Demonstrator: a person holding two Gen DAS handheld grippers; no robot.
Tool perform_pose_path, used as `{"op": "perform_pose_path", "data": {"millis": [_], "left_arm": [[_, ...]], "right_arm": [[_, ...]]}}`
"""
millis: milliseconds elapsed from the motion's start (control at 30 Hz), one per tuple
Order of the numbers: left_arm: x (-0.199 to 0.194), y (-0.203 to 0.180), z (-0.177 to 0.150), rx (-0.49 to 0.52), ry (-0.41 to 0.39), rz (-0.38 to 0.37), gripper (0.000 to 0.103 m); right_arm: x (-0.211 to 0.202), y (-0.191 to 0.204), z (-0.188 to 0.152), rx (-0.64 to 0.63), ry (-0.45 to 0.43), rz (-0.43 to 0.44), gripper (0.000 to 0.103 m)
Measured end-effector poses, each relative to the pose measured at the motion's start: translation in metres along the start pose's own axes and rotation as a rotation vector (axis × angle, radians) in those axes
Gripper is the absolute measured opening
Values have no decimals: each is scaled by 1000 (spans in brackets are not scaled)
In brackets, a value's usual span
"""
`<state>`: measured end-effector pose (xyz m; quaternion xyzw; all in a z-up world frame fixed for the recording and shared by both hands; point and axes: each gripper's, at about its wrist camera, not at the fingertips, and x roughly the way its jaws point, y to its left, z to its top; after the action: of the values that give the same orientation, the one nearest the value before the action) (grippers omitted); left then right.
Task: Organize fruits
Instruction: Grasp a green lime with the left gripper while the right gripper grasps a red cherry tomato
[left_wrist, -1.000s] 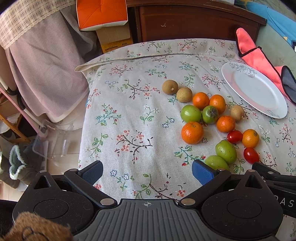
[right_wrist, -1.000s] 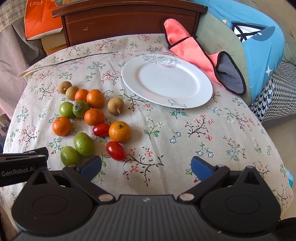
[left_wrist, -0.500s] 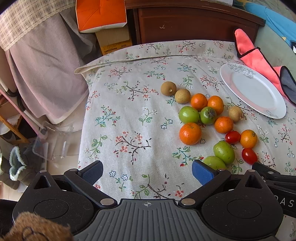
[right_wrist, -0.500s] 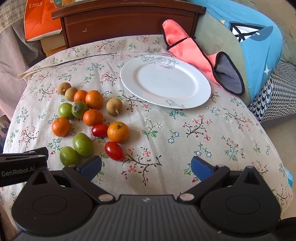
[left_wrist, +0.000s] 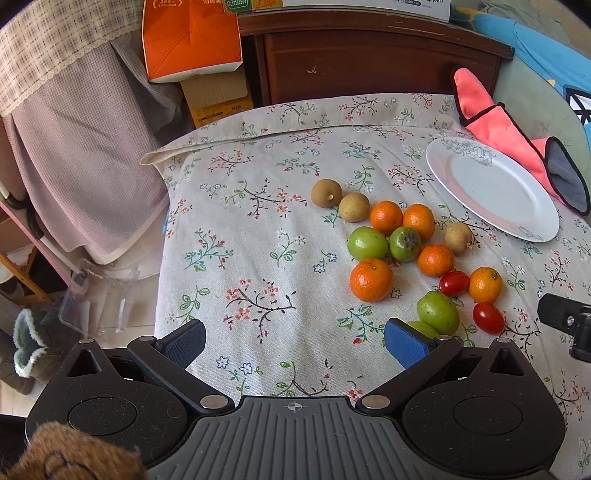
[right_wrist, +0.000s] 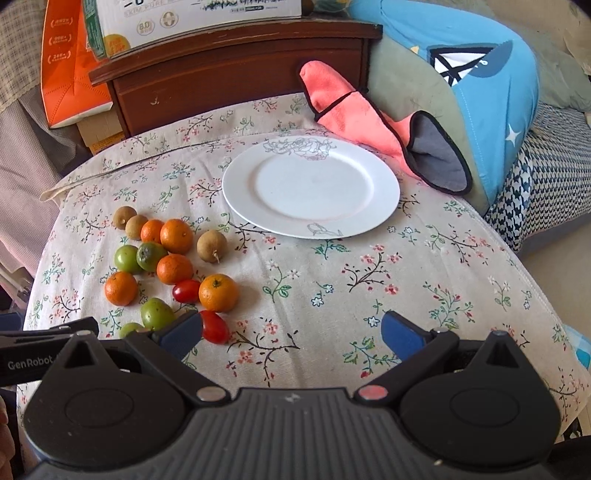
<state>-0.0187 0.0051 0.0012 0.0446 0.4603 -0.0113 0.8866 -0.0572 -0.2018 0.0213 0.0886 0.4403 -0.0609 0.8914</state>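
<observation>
A cluster of small fruits lies on the floral tablecloth: several oranges (left_wrist: 371, 280) (right_wrist: 218, 292), green fruits (left_wrist: 438, 312) (right_wrist: 156, 314), brown longans (left_wrist: 325, 192) (right_wrist: 211, 246) and two red cherry tomatoes (left_wrist: 488, 317) (right_wrist: 214, 326). An empty white plate (left_wrist: 491, 188) (right_wrist: 311, 186) sits beyond them. My left gripper (left_wrist: 293, 341) is open and empty, above the cloth left of the fruits. My right gripper (right_wrist: 291, 332) is open and empty, its left finger next to the near tomato.
A pink and grey cloth (right_wrist: 388, 125) lies behind the plate, against a blue cushion (right_wrist: 480, 81). A dark wooden cabinet (left_wrist: 369, 62) and an orange box (left_wrist: 190, 40) stand behind the table. The table's left edge drops to floor clutter (left_wrist: 99, 306).
Both grippers have tilted up and moved slightly forward, so the fruits and plate sit lower in the views. Nothing was grasped and the fruits have not moved.
</observation>
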Motion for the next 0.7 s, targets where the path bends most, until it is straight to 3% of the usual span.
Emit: {"op": "perform_pose_path", "data": {"millis": [133, 200, 267, 533, 700], "left_arm": [[2, 3, 1, -16, 0, -20, 103], [2, 2, 0, -10, -9, -28, 103], [0, 1, -1, -3, -20, -40, 102], [-1, -3, -9, 49, -31, -114, 101], [0, -13, -15, 108, -25, -163, 101]], "right_arm": [[-1, -22, 1, 104, -17, 57, 101], [0, -25, -1, 114, -18, 76, 94], [1, -24, -2, 107, -19, 102, 84], [11, -12, -9, 47, -7, 200, 61], [16, -6, -11, 27, 2, 240, 54]]}}
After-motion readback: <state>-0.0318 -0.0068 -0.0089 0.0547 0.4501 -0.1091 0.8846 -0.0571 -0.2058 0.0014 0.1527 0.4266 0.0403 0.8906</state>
